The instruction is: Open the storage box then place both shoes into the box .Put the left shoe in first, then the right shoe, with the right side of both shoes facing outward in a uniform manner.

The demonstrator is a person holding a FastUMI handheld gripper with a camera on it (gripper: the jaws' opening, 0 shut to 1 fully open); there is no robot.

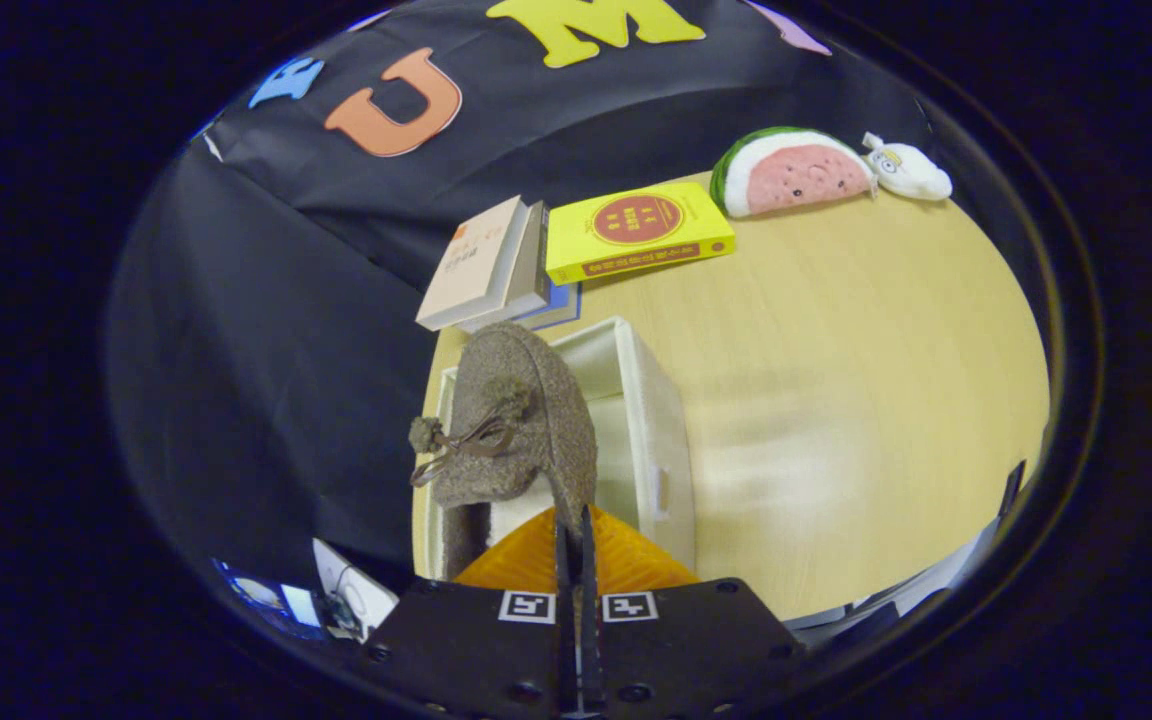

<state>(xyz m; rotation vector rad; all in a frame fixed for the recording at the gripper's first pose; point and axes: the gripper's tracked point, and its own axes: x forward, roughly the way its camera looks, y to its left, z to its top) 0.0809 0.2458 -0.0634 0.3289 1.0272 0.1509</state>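
Gripper (576, 530) fingers pressed together, pinching the rim of a brown fuzzy shoe (526, 420), which hangs just ahead of them over the open white storage box (661, 420). Judged step: loading a shoe (which one, cannot tell). Next: lower it in, right side outward, then release.
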